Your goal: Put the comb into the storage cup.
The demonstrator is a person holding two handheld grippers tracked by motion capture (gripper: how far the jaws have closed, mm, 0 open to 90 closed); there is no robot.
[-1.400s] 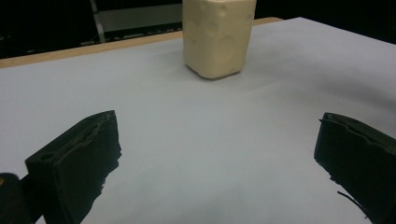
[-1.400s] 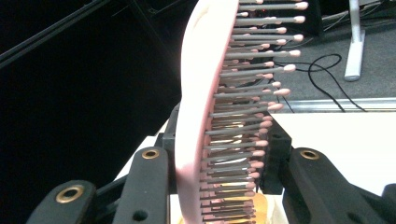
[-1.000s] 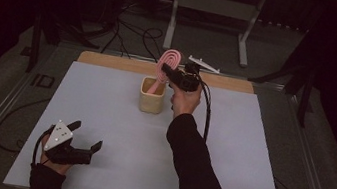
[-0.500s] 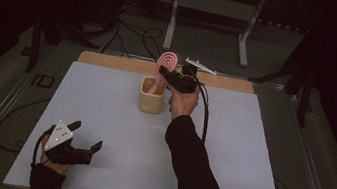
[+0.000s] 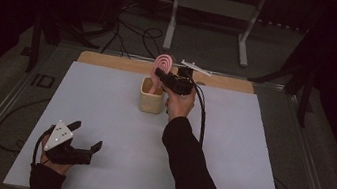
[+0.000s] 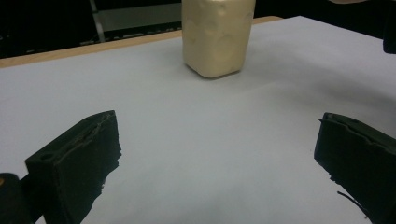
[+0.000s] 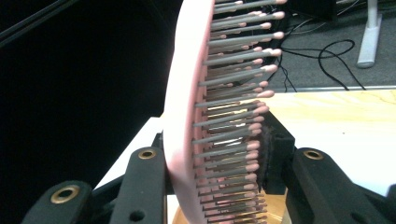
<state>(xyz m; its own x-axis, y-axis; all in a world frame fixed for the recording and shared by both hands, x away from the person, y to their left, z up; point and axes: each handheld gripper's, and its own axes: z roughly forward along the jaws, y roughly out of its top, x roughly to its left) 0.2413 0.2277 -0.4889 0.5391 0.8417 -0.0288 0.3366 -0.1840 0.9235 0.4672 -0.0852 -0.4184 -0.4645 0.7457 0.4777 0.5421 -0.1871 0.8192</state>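
A pink hairbrush (image 5: 163, 63) stands upright with its handle end down in a cream cup (image 5: 151, 98) at the far middle of the table. My right gripper (image 5: 160, 75) is shut on the brush head just above the cup's rim. In the right gripper view the jaws press on the pink back and the bristle side of the hairbrush (image 7: 183, 116), with the right gripper (image 7: 215, 172) over the cup's opening. My left gripper (image 5: 87, 134) rests open and empty at the near left. In the left gripper view, the left gripper (image 6: 217, 154) faces the cup (image 6: 217, 35).
The white table top (image 5: 249, 152) has a wooden strip (image 5: 111, 60) along its far edge. Behind it on the floor stand a metal frame (image 5: 209, 9) and loose cables (image 5: 130, 33). A cable (image 5: 201, 114) trails from the right gripper.
The right gripper and the brush have shifted slightly down and left toward the cup. The left gripper has kept still.
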